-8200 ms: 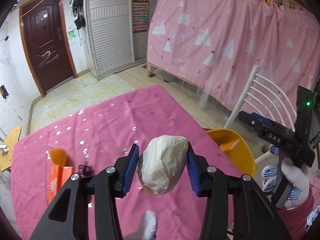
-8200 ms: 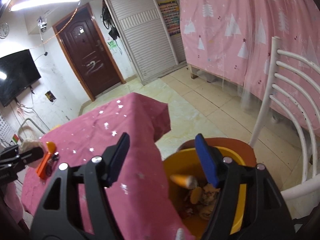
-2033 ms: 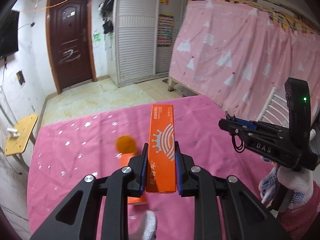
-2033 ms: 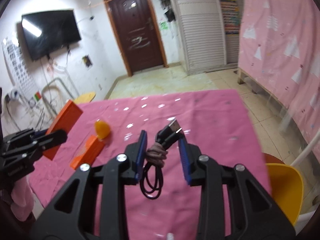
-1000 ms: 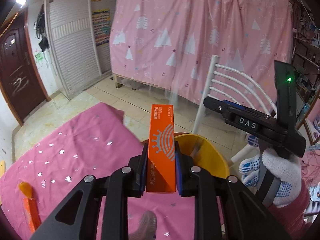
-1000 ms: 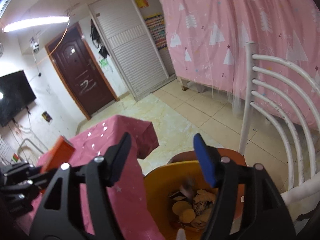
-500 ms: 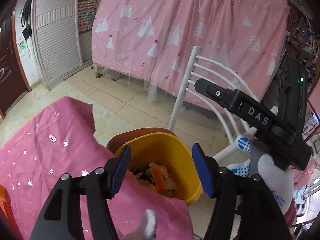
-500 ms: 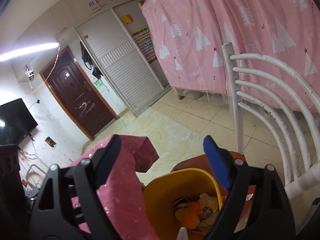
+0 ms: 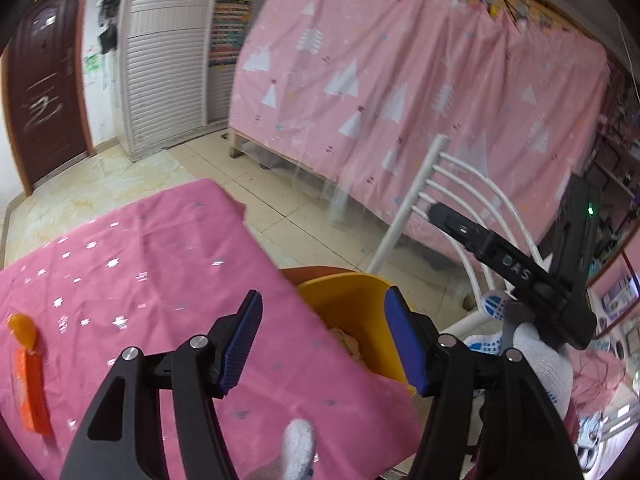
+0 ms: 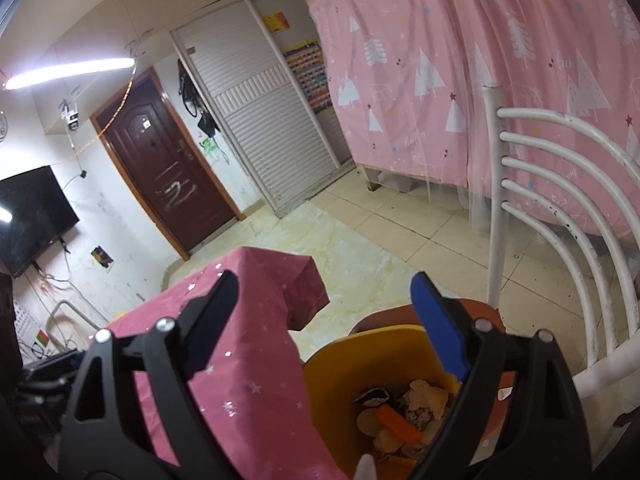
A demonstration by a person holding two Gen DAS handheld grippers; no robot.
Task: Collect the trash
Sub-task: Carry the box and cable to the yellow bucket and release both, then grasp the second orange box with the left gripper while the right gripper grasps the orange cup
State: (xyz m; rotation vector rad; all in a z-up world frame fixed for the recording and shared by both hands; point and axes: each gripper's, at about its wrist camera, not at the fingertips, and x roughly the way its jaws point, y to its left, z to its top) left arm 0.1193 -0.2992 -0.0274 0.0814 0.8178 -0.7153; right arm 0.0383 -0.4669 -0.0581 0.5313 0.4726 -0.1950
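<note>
The left gripper [image 9: 322, 336] is hanging released over the right edge of the table [image 9: 160, 264], its blue pads apart with nothing between them; the lower part of its frame is running out of the picture. Past its right finger, the yellow bin [image 9: 352, 300] is sitting on a brown seat just off the table's edge, and the table's pink cloth is covering most of its mouth in this view. The right gripper [image 10: 324, 312] is pointing down over the same bin [image 10: 360, 364], its jaws opening and empty. Inside the bin, trash [image 10: 400, 412] is lying in a heap: crumpled paper, round scraps and an orange piece [image 10: 398, 424]; the finer bits are too jumbled to name. Near the table's left edge, an orange box [image 9: 32, 392] and a small orange lump [image 9: 22, 330] are lying blurred, touching or nearly so. In the left view a white glove [image 9: 536, 360] is gripping the right gripper's handle. A white chair [image 10: 560, 216] is standing behind the bin, cut off at the right.
</note>
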